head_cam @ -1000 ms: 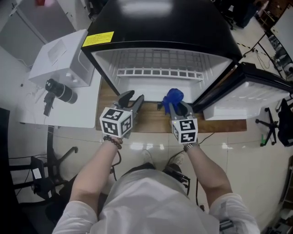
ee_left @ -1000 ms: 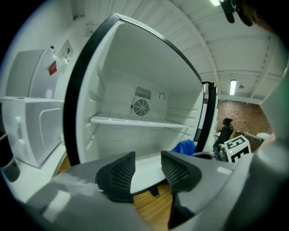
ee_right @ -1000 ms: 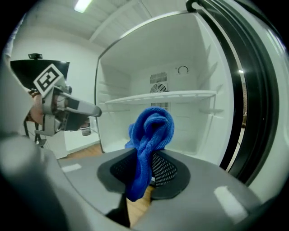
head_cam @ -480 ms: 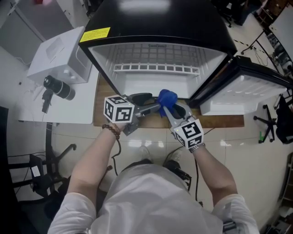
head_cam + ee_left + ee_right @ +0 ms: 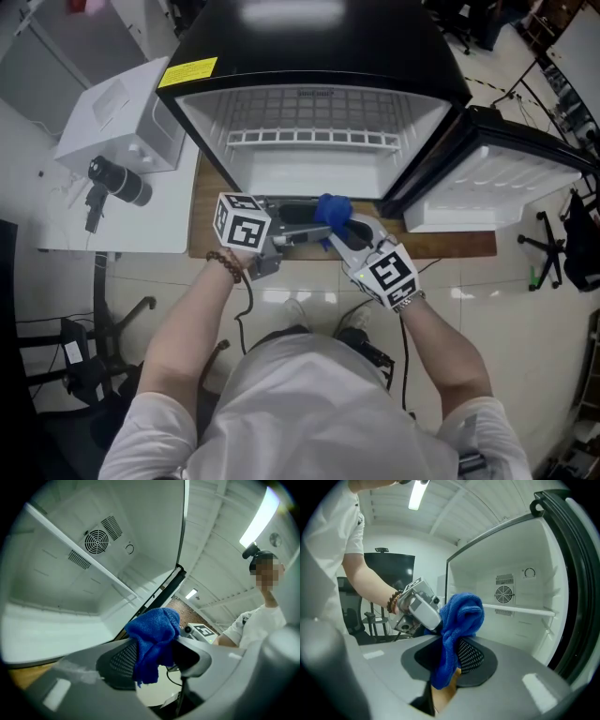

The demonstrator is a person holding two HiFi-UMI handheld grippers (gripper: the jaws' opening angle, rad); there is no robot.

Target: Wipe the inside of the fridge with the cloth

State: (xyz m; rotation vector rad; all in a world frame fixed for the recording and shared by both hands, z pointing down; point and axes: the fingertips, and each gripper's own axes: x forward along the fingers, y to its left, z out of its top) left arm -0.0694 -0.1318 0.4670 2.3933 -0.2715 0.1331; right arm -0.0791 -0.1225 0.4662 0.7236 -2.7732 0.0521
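Right gripper (image 5: 449,662) clamps the blue cloth (image 5: 461,613), fridge (image 5: 520,637) interior just ahead. Left gripper (image 5: 154,662): jaws have just been opening, stand wide, cloth between them, unpressed.

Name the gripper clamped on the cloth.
The right gripper: its jaws pinch the cloth. On the left gripper the jaws have just been opening, wide around the cloth, not pressing.

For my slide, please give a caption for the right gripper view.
Right gripper pinching a blue cloth before the open fridge.
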